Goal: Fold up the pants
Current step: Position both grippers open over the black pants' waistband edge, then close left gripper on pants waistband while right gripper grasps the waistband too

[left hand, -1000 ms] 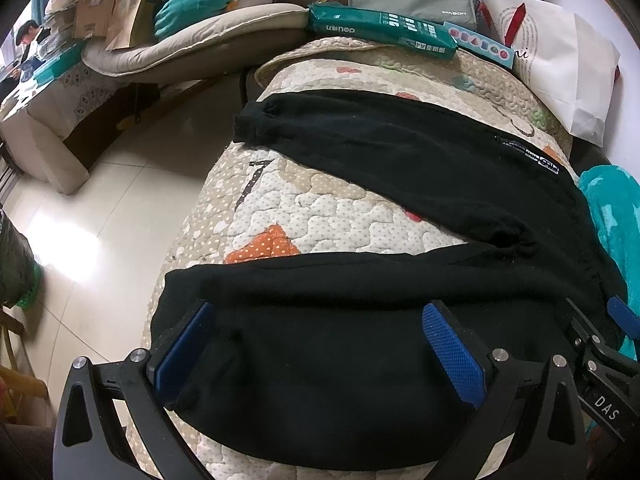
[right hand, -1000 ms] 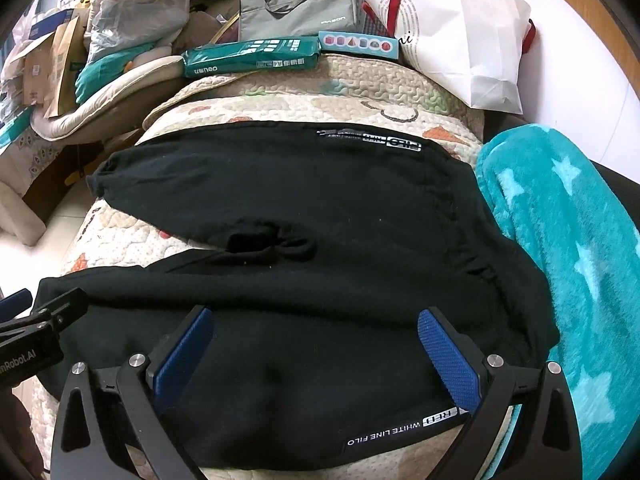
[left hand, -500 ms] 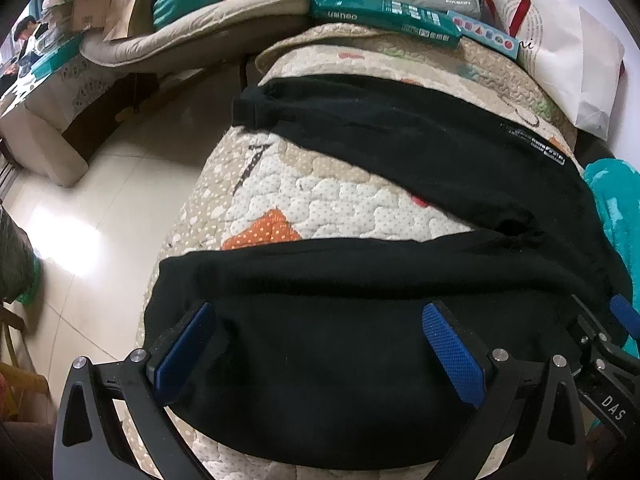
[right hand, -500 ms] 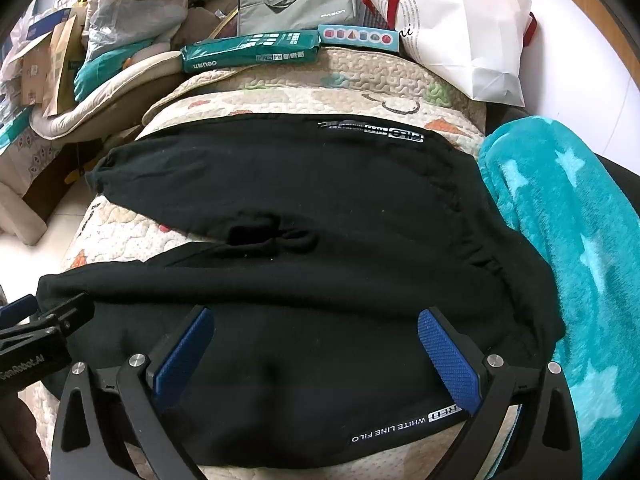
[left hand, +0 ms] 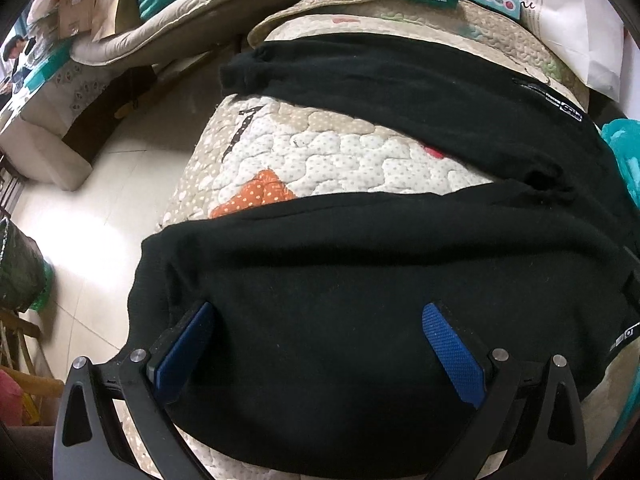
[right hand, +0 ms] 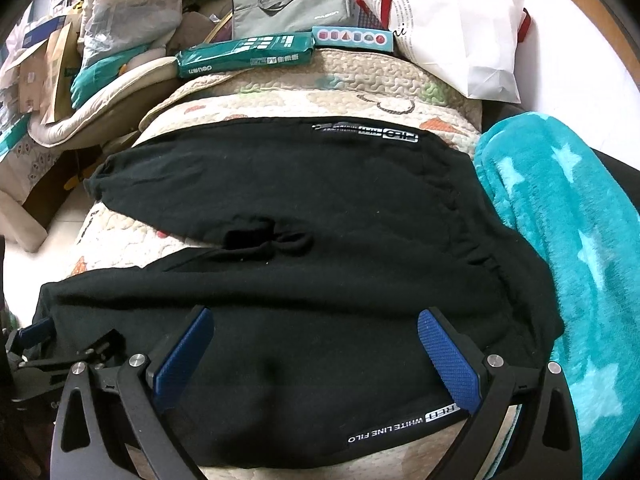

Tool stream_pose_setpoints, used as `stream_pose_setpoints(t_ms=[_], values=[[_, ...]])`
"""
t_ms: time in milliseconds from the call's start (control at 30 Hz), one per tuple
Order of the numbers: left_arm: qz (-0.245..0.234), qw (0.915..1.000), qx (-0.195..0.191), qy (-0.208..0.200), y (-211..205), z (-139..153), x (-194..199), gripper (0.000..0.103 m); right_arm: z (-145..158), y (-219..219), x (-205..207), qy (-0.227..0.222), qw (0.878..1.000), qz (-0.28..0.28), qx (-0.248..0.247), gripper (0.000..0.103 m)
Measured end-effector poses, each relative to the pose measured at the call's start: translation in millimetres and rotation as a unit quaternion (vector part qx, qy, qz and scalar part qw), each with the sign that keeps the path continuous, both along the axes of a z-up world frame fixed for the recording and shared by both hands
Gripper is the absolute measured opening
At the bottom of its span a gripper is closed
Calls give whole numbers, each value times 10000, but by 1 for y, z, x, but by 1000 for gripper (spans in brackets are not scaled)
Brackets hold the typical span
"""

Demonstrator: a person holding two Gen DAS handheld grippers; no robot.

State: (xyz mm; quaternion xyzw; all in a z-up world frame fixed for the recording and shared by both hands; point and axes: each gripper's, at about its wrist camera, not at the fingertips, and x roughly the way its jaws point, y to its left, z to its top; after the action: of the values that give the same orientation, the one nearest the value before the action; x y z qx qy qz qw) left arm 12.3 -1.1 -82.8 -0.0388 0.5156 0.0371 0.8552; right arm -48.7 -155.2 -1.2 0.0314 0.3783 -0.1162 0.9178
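Observation:
Black pants (left hand: 360, 264) (right hand: 320, 208) lie spread flat on a quilted bed cover (left hand: 320, 160) (right hand: 280, 92), legs pointing left and waistband at the right beside a teal blanket. My left gripper (left hand: 316, 320) hovers open over the near leg close to its cuff, its blue pads (left hand: 452, 344) wide apart. My right gripper (right hand: 314, 324) stands open over the near leg's upper part, just above the white lettering (right hand: 396, 426) on the hem. The left gripper shows at the lower left edge of the right wrist view (right hand: 32, 340).
A teal star blanket (right hand: 568, 240) borders the pants on the right. A green box (right hand: 244, 56), a grey bag (right hand: 292, 4) and a white bag (right hand: 452, 28) sit at the far end. Tiled floor (left hand: 80, 220) and piled cushions lie left of the bed.
Both grippers have moved lower and closer over the near pant leg, still open. The pants have not moved.

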Motion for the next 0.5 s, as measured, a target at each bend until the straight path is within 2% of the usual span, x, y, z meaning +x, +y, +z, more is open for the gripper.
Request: stream_pose_setpoints(t_ms=[100,267,400,433,467,500], values=[[-8,9997,-187,-161,6,-3,-6,103,2,-3,-1,-23,10000,-66,-22,103],[-140,9994,-99,-300,4,-5,-8,103,5,-7,-3,-18,10000,-82,28,103],[-244,9995,-119,-143,6,-1,-6,102,18,-11,-8,26,9999,6,119,103],[-228,9996,-149,-120,7,4,-5,98,23,-13,-9,12,9998,36,178,103],[-210,9995,-180,-131,9,10,-5,84,29,-16,-11,17,9997,99,244,103],[-243,9993,-236,-148,10,19,-5,73,37,-19,-11,-32,9993,79,373,103]])
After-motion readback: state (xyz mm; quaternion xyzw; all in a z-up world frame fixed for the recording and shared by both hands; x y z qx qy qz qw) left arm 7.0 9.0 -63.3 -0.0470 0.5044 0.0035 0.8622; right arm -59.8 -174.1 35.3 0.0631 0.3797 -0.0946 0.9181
